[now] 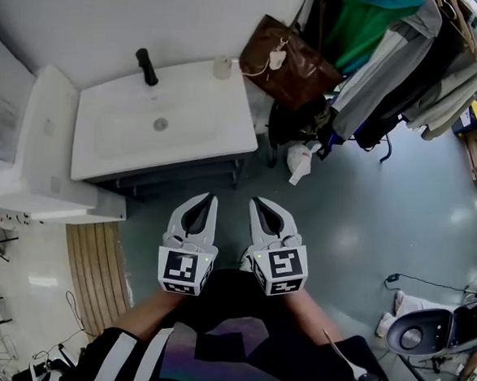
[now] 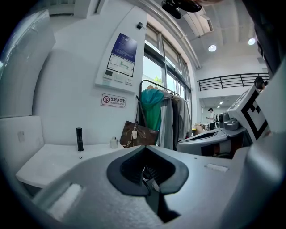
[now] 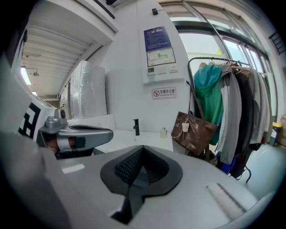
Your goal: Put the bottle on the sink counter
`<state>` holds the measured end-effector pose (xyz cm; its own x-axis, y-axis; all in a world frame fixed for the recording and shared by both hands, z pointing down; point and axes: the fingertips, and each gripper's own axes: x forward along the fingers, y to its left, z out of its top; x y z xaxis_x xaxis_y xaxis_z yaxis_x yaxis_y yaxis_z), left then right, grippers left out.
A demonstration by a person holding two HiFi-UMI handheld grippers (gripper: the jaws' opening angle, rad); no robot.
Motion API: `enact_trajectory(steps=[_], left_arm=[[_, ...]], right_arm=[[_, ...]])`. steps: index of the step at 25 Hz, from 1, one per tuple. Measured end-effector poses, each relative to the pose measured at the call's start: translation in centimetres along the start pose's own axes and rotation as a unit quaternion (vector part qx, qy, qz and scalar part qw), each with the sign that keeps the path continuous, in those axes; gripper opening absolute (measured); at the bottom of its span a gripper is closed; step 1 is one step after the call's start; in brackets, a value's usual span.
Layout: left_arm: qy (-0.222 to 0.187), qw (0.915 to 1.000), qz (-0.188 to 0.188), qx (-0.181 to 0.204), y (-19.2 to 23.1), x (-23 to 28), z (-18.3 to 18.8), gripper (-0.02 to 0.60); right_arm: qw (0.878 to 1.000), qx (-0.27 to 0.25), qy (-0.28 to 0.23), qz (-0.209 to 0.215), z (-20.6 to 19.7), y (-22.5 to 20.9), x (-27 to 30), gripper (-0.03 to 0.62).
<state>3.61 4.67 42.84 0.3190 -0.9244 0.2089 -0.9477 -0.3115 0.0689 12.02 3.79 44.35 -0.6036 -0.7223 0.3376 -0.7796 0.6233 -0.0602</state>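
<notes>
Down in front of the person, the left gripper (image 1: pixel 205 206) and right gripper (image 1: pixel 260 211) are both clenched shut on nothing, side by side. Ahead, the small bottle (image 1: pixel 223 68) stands on the sink surface (image 1: pixel 226 128), far corner, right beside the brown handbag (image 1: pixel 289 67).

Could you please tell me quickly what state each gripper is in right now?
Left gripper: closed, holding nothing.
Right gripper: closed, holding nothing.

White sink counter (image 1: pixel 219 111); brown bag (image 1: pixel 289 69)
</notes>
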Motion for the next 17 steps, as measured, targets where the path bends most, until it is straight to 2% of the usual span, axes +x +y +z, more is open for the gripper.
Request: enact_trajectory(steps=[17], left_arm=[[-0.016, 0.9998, -0.011, 0.004, 1.9, 0.2, 1.5, 0.003]], right_arm=[[1.0, -0.01, -0.017, -0.015, 1.7, 0.8, 1.1, 0.0]])
